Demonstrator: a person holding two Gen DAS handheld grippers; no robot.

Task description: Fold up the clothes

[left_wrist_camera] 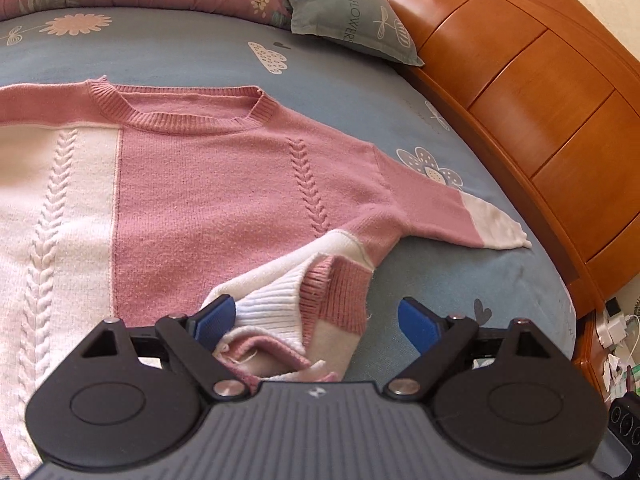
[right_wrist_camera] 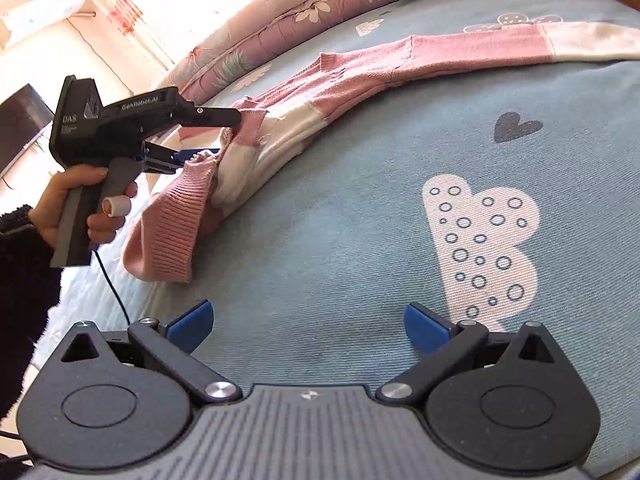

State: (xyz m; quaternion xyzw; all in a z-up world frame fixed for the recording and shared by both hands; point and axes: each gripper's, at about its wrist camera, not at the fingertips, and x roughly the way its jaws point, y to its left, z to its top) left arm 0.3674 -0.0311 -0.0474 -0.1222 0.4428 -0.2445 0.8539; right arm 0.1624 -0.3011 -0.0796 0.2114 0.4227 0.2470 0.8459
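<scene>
A pink and white sweater [left_wrist_camera: 224, 184] lies spread on the blue bedsheet [left_wrist_camera: 192, 52], its neckline toward the pillow [left_wrist_camera: 344, 20] and quilt [right_wrist_camera: 256, 36] at the bed's far edge. One sleeve [left_wrist_camera: 448, 208] reaches toward the wooden headboard [left_wrist_camera: 532, 92] side. The left gripper [left_wrist_camera: 316, 320] stands wide, the bunched hem corner [left_wrist_camera: 304, 292] lying between its pads and touching only the left one. The right gripper [right_wrist_camera: 308, 320] is wide and empty over bare sheet beside the sweater's side edge, with plenty of open bedding around it.
</scene>
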